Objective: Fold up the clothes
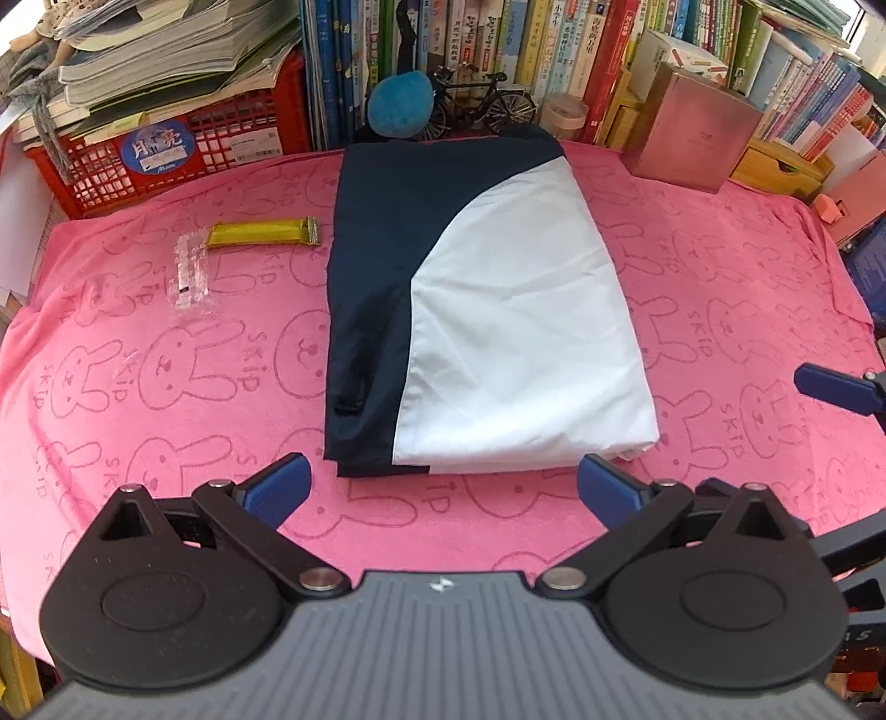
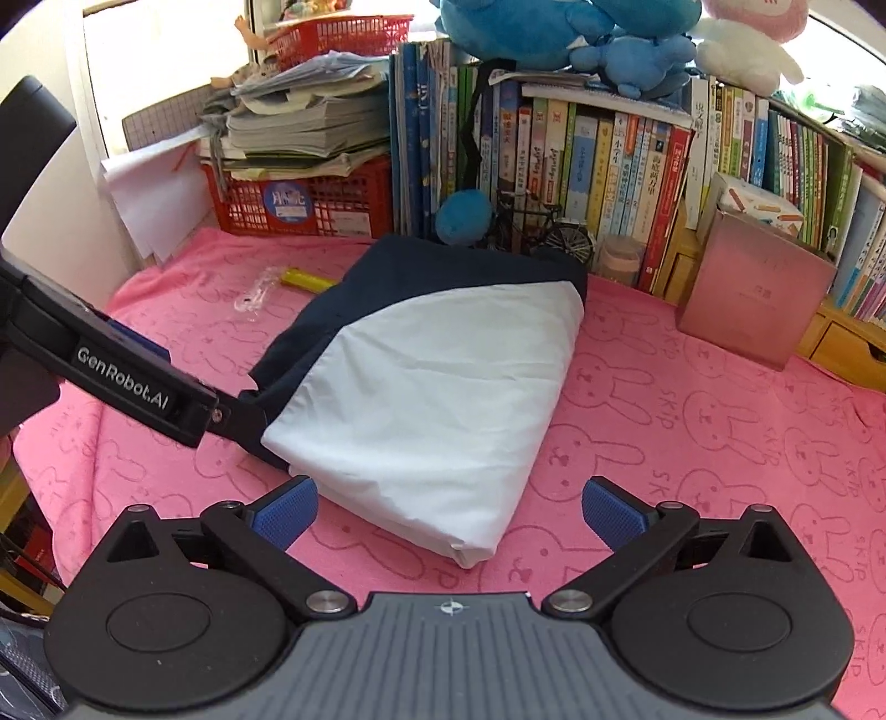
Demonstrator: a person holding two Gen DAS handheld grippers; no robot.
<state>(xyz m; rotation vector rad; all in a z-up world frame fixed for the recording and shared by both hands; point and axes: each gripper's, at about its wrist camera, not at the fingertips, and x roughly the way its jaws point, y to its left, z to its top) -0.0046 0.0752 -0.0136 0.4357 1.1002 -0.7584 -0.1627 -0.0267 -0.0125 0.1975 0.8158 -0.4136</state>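
Note:
A folded navy and white garment lies flat as a neat rectangle on the pink bunny-print towel. It also shows in the right wrist view. My left gripper is open and empty, just in front of the garment's near edge. My right gripper is open and empty, at the garment's near right corner. The right gripper's blue fingertip shows at the right edge of the left wrist view. The left gripper's arm reaches in from the left in the right wrist view.
A yellow wrapper and a clear plastic wrapper lie left of the garment. A red crate with stacked papers, a row of books, a model bicycle and a pink box line the back.

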